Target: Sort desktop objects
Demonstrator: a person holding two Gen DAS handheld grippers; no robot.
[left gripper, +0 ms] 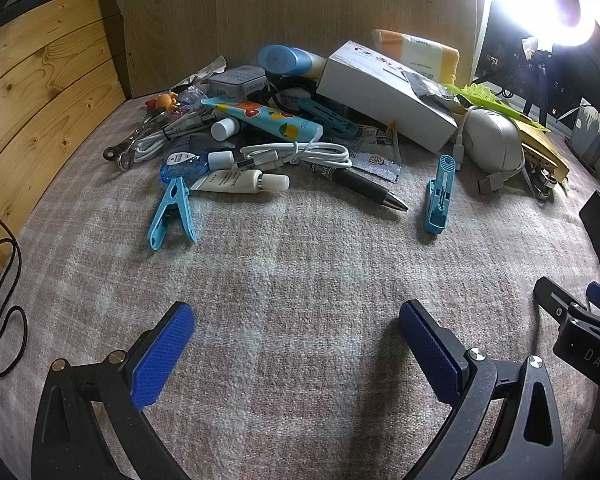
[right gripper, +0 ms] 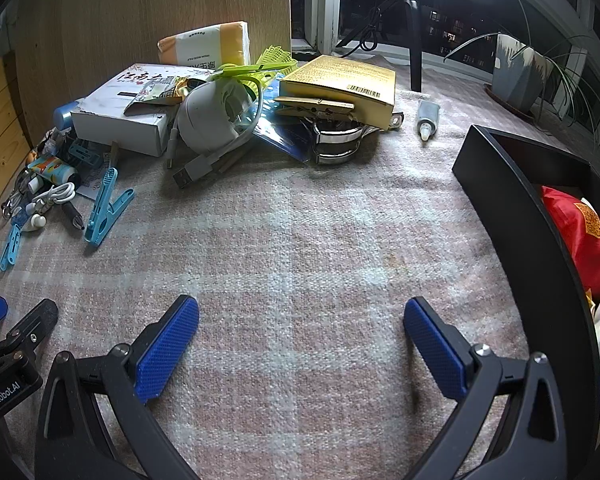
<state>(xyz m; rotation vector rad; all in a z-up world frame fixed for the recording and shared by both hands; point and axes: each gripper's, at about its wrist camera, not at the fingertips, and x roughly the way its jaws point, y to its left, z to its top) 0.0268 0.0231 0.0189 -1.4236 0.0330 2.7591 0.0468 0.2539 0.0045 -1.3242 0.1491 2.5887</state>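
Left gripper: blue ribbed pads spread wide, nothing between them, low over the pink-and-white checked cloth. Right gripper: likewise spread wide and empty, over bare cloth; its black frame shows at 3 o'clock in left wrist view.

Clutter pile, left wrist view, approx. 12 o'clock: white rectangular cardboard box tilted on other items, w/ orange-and-white tissue pack behind it. Blue round-capped bottle lies at 11 o'clock beside the box. Fruit-print light-blue tube rests on the heap; coiled white USB cable just below it. Small white cream tube lies on cloth, touching light-blue plastic clothes peg at its left end. Black pen w/ metal tip lies at a slant near centre. Second light-blue peg at 1 o'clock, apart from pile. White rounded device w/ grey cable wrapped round, right of box.

Right wrist view: yellow-brown flat box at 12 o'clock, resting on metal utensils. Small clear glue tube alone at 1 o'clock. Black open-topped bin at 3 o'clock holds red packet. Potted plant at 2 o'clock by the window.
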